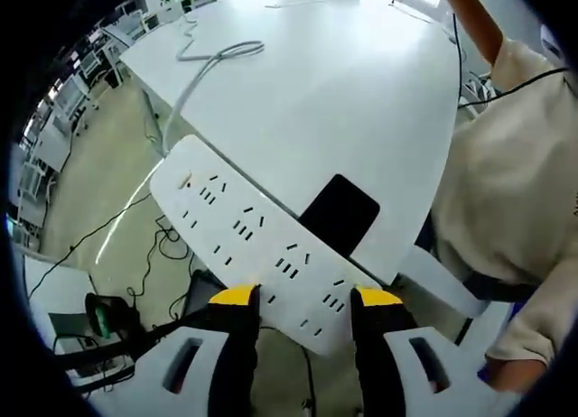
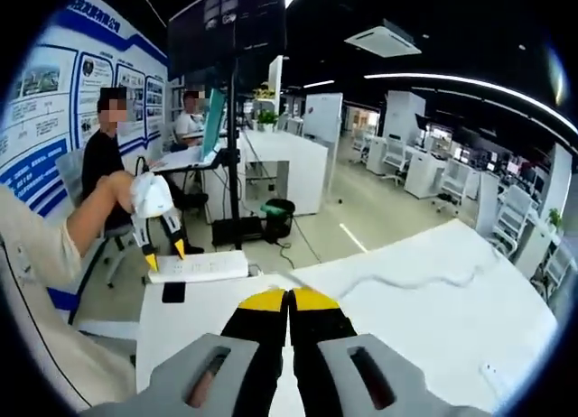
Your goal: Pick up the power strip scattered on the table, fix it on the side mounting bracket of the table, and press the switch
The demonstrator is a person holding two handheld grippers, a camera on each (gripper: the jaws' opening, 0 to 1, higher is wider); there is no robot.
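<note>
In the left gripper view, the left tongs rise from the bottom with their yellow-tipped jaws clamped on the near end of the white power strip, one jaw on each long side. The strip lies along the edge of the white bench, its socket face towards the camera, partly overhanging the floor. Its grey cable runs from the far end and loops across the bench top. A flat black rectangle lies on the bench just beside the strip. A person's cream sleeve shows at the right.

In the right gripper view, the right tongs hang above the bench with their yellow tips pressed together and nothing between them. Farther off at the left, the left tongs, held by a hand, meet the power strip at the bench's far edge. The cable trails across the bench top. Two seated people sit by a desk in the office behind.
</note>
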